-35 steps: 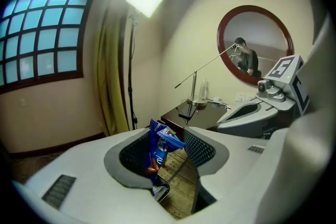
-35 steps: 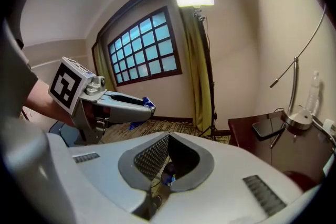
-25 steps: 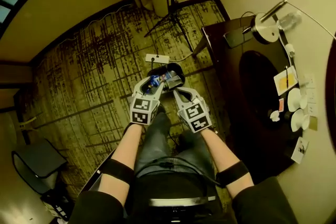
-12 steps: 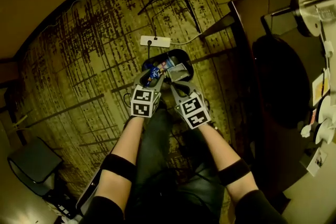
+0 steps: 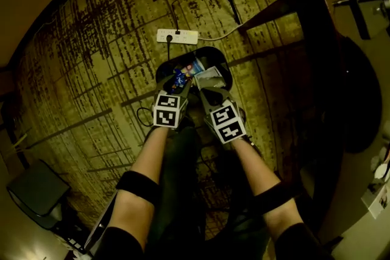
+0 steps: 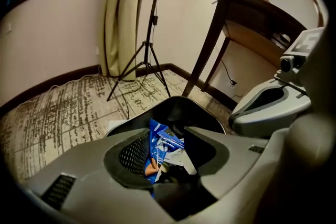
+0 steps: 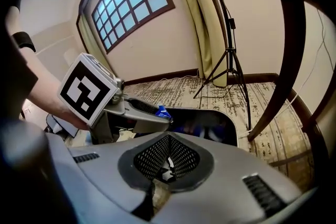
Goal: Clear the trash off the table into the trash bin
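Wrapper [image 6: 157, 145] print unreadable, clamped in left gripper [image 6: 167, 136].

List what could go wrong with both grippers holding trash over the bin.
1. The blue wrapper in the left gripper sits near the rim of the bin, so it might land on the carpet.
2. The right gripper pinches only a thin white scrap, which may cling to the pads.
3. Both grippers crowd the opening and could collide.
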